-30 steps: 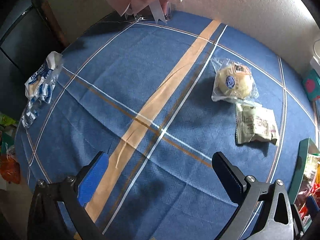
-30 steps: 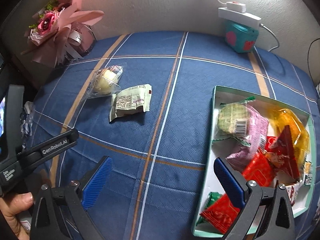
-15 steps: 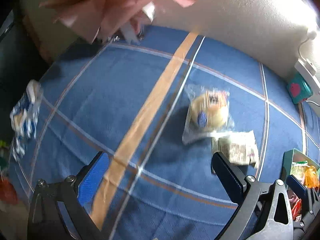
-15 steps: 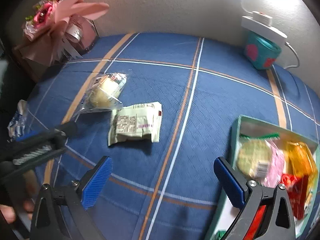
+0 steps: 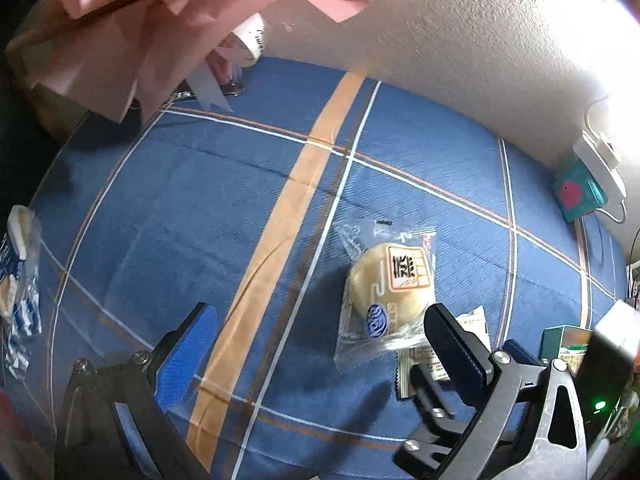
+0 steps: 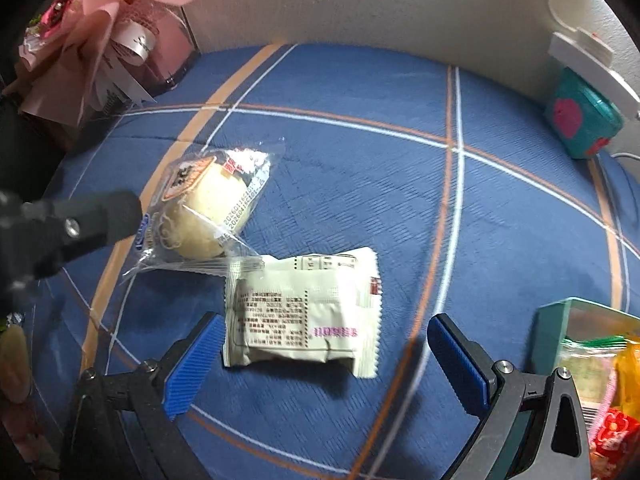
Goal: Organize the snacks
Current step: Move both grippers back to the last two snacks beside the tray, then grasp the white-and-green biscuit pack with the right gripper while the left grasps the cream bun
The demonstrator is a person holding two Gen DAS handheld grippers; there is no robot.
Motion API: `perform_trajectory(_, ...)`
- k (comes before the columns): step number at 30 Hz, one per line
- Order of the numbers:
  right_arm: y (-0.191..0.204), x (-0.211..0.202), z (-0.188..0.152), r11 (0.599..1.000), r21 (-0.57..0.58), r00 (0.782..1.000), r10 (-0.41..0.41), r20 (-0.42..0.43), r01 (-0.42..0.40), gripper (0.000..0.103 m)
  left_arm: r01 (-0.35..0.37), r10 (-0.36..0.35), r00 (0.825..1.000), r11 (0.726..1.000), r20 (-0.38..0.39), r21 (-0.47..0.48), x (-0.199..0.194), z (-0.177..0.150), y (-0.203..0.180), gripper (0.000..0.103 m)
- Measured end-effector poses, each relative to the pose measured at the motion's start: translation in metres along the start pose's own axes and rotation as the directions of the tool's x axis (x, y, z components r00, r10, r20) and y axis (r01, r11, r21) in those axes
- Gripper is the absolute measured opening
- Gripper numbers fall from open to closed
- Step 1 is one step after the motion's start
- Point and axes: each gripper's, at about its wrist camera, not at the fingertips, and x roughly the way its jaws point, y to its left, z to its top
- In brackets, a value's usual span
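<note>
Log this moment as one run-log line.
left gripper: open, empty | right gripper: open, over pale green packet | wrapped bun: on tablecloth | tray: part-filled

Both tongs have closed in on the two loose snacks on the counter. In the left wrist view the clear-wrapped bun [image 5: 390,292] has slid from about 2 o'clock down toward centre, now just beside the right pad of the left tongs [image 5: 320,344], which have swung right. In the right wrist view the pale green packet [image 6: 304,312] has come from 10 o'clock to lie between the spread pads of the right tongs [image 6: 324,364], while the snack tray [image 6: 560,320] has slipped to 4 o'clock.
</note>
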Motion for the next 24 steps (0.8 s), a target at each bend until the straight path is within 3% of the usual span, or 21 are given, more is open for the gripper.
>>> perform_trajectory(8, -0.018, 0.004, 0.004, 0.999, 0.035, 1.000, -0.013, 0.012, 0.012, 0.091, 0.041, -0.041, 0.999, 0.999, -0.036, -0.009, 0.019, 0.012, -0.011, 0.103)
perform_trajectory(14, -0.043, -0.002, 0.005, 0.996, 0.087, 1.000, -0.008, 0.020, 0.006, 0.074, 0.065, -0.065, 0.997, 0.998, -0.046, -0.010, 0.031, 0.014, -0.022, 0.100)
perform_trajectory(21, -0.056, -0.009, 0.001, 0.991, 0.127, 0.999, 0.030, 0.028, -0.033, 0.062, 0.118, -0.120, 0.991, 0.993, -0.067, -0.028, 0.039, 0.011, -0.027, 0.058)
perform_trajectory(22, -0.057, -0.010, 0.000, 0.991, 0.129, 0.999, 0.033, 0.029, -0.036, 0.060, 0.123, -0.125, 0.990, 0.992, -0.064, -0.032, 0.038, 0.011, -0.027, 0.057)
perform_trajectory(23, -0.059, -0.010, 0.000, 0.991, 0.130, 0.999, 0.036, 0.027, -0.039, 0.050, 0.121, -0.122, 0.991, 0.992, -0.060, -0.032, 0.037, 0.010, -0.028, 0.055)
perform_trajectory(24, -0.061, -0.011, 0.000, 0.990, 0.132, 0.999, 0.044, 0.031, -0.048, 0.050, 0.116, -0.117, 0.991, 0.993, -0.057, -0.029, 0.035, 0.008, -0.029, 0.054)
